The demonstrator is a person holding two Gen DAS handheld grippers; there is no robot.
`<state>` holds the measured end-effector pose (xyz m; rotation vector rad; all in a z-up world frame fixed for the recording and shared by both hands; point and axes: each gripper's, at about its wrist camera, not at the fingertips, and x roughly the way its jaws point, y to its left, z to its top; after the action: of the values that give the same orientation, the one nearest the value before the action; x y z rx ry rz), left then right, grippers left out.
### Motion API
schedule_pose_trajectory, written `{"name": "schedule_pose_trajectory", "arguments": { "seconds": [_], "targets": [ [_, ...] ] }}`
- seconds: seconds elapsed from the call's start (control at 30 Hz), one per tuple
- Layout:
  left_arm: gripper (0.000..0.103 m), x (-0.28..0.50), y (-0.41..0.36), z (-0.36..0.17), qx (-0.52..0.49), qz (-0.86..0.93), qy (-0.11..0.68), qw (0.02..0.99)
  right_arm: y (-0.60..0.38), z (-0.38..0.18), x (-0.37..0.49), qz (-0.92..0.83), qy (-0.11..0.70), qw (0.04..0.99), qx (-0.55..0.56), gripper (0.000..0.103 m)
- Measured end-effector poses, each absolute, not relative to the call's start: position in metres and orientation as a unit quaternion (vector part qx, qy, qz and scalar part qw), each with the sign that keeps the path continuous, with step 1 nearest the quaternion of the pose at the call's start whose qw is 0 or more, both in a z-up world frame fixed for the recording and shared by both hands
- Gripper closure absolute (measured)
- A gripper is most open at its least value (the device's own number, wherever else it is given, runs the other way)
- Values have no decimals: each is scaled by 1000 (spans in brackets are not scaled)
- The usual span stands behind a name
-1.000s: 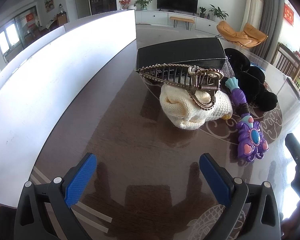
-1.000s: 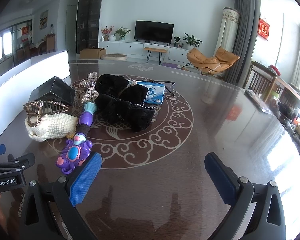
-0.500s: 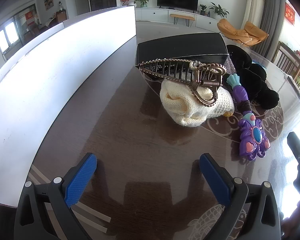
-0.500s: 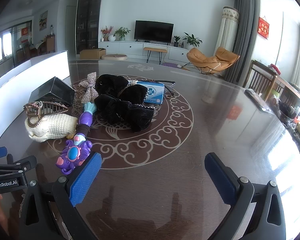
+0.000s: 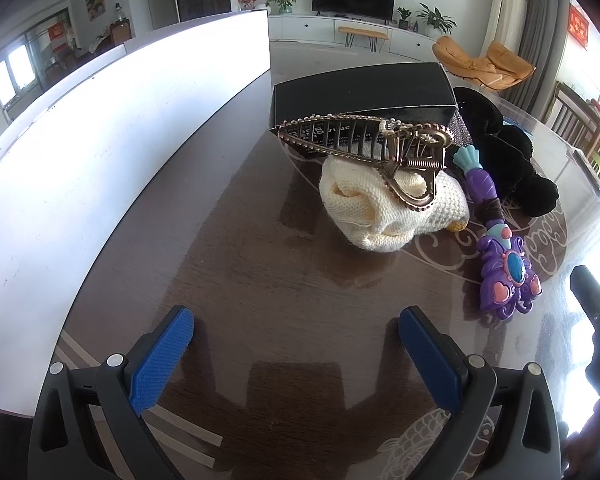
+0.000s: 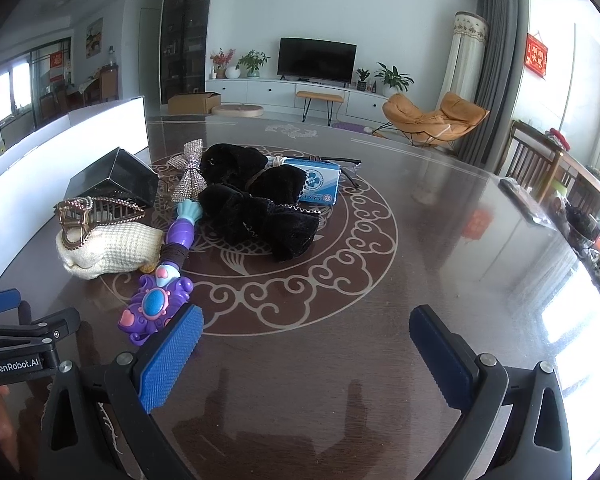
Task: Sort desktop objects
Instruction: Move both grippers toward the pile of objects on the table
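Where left sees none, right shows blue box (image 6: 318, 184).

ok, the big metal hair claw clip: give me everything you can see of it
The hair claw clip looks like bronze-toned metal with a beaded edging along its rim. It has two curved rows of long teeth, a coil spring at the hinge and looped handle plates. It lies on its side on top of the cream knitted item, teeth end pointing toward the white board, jaws seemingly shut. The black box sits right behind it; contact there is unclear. Neither gripper touches it.
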<state>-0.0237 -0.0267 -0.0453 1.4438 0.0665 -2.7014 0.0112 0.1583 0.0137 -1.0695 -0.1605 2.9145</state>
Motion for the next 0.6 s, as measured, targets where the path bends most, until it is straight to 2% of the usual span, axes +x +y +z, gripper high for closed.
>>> {"name": "schedule_pose_trajectory", "arguments": {
  "seconds": [0.2,0.37,0.47,0.6],
  "targets": [
    [0,-25,-35,-46,462,-885,26,48,140,24,-10,927,-22,-92,-364,0],
    [0,-24,-38,-46,454,-889,24,44,102,10,-53,880,-62,-169,-439,0],
    [0,-25,-39,-46,454,-890,22,41,86,-9,-69,859,-96,-171,-473,0],
    [0,-35,-39,-46,458,-889,6,10,101,-20,-81,864,-79,-131,-479,0]
  ]
}}
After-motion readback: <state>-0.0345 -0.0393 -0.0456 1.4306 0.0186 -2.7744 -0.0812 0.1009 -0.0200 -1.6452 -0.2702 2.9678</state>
